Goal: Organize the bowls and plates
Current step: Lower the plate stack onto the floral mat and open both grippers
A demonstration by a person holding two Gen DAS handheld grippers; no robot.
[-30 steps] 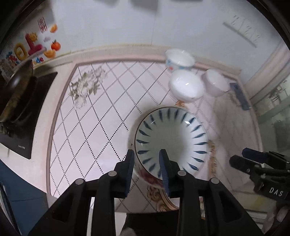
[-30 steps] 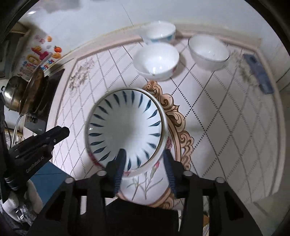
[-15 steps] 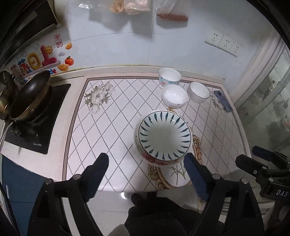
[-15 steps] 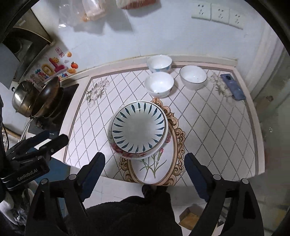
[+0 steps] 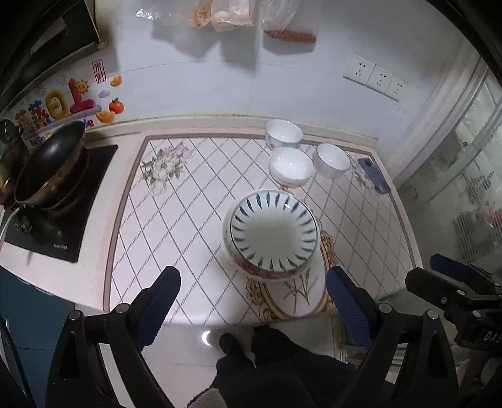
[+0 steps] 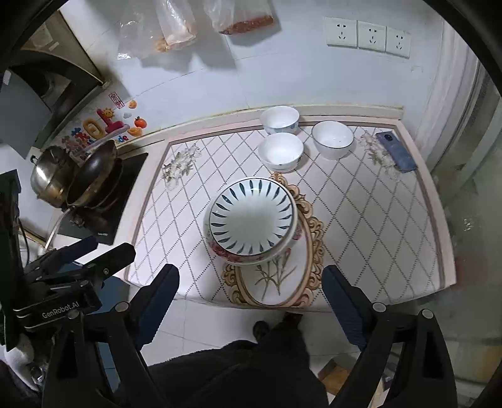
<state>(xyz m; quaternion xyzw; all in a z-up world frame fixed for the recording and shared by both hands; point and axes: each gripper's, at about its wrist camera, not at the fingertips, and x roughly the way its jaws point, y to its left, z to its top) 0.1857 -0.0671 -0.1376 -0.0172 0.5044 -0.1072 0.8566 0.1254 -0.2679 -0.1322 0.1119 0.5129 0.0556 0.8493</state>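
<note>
A kitchen counter (image 5: 175, 219) with a white, diamond-patterned top fills both views, backed by a pale tiled wall (image 6: 282, 78) with three sockets (image 6: 367, 34) and hanging plastic bags (image 6: 175, 28). At the counter's left end a black cooktop (image 5: 59, 219) carries a dark wok (image 5: 47, 169), with a steel pot (image 6: 50, 175) beside it. Near the middle of the counter, over a gold-framed oval motif (image 6: 276, 282), stands the stack: a blue-striped plate (image 6: 252, 216) resting in a larger flowered dish (image 6: 251, 255) whose red-patterned rim shows beneath it. Behind the stack, near the wall, three white bowls (image 5: 291, 166) sit close together, one at the back and two in front of it, and a dark phone (image 6: 397, 150) lies just to their right. The left gripper (image 5: 252, 301) hangs above the counter's near edge, and its jaws, which have just been opening, stand spread wide with nothing between them; the stack lies ahead of its fingertips and between their lines, well clear of both pads. The right gripper (image 6: 249, 296) is likewise wide apart after just opening, empty, with the stack ahead of it and slightly left of centre, touching neither finger. Each gripper shows at the edge of the other's view. Below them are the pale floor tiles (image 5: 188, 345) and the person's dark clothing (image 6: 251, 370).
</note>
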